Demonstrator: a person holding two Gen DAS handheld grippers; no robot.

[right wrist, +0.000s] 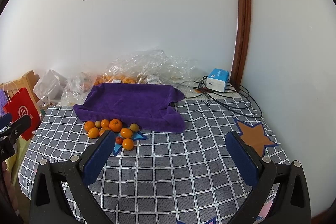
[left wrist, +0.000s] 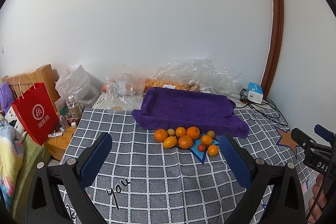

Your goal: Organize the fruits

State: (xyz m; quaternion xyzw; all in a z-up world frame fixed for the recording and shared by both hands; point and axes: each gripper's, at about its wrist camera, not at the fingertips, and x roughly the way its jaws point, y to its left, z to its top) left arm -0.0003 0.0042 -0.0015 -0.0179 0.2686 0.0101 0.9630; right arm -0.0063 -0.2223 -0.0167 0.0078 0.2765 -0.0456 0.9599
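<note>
Ten or so fruits (left wrist: 185, 139) lie clustered on the checked cloth (left wrist: 147, 171), touching the near edge of the empty purple towel-lined tray (left wrist: 184, 108). The left gripper (left wrist: 166, 157) and right gripper (right wrist: 171, 155) hover with fingers spread, holding nothing; sorting appears unstarted.

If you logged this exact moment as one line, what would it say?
left gripper: open, empty | right gripper: open, empty | fruits: loose pile on checked cloth, before purple towel tray | tray: empty
</note>
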